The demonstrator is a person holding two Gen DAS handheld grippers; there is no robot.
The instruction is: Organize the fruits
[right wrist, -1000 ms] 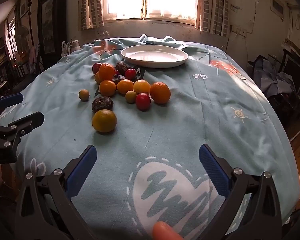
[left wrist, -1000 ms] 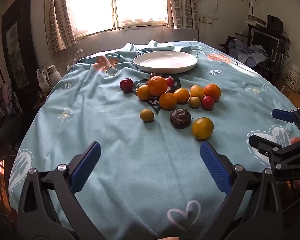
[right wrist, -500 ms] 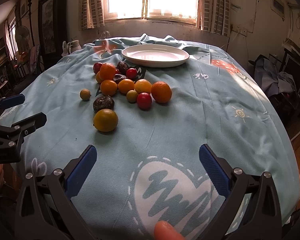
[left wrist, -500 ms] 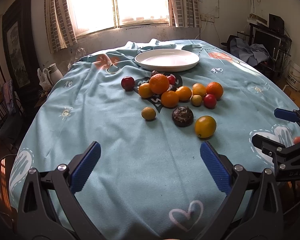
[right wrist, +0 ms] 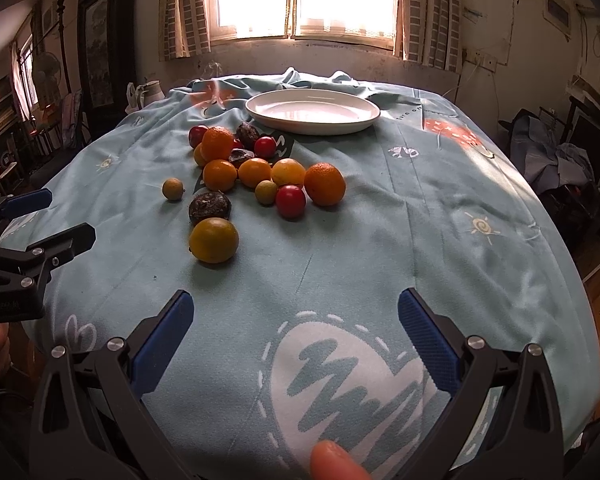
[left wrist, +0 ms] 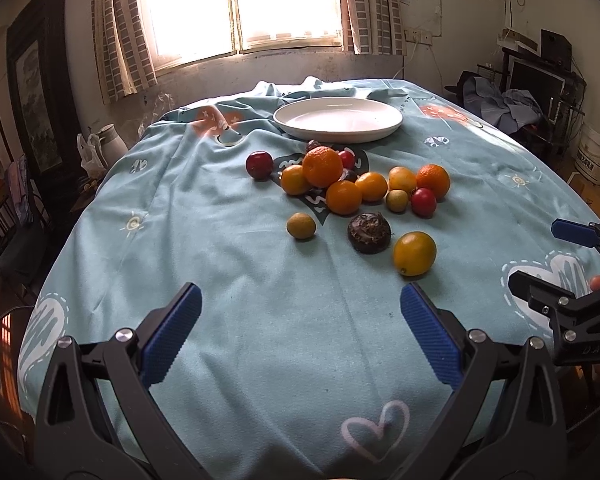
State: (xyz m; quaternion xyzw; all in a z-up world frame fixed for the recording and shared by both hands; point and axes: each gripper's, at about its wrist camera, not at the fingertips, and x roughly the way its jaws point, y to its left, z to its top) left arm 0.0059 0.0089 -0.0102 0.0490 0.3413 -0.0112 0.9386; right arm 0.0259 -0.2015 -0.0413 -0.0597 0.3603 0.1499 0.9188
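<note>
Both left tongs (left wrist: pixel 300 330) and right tongs (right wrist: pixel 296 326) gape wide and empty at frame bottom; mixed round fruits (left wrist: pixel 352 196) cluster mid-frame below the white oval plate (left wrist: pixel 338 120).

Left gripper (left wrist: pixel 300 332) low and level, jaws wide apart, nothing between them. Right gripper (right wrist: pixel 296 330) same: jaws spread, nothing held, sitting just beside the left. A fingertip (right wrist: pixel 334 460) shows under the right one.
</note>
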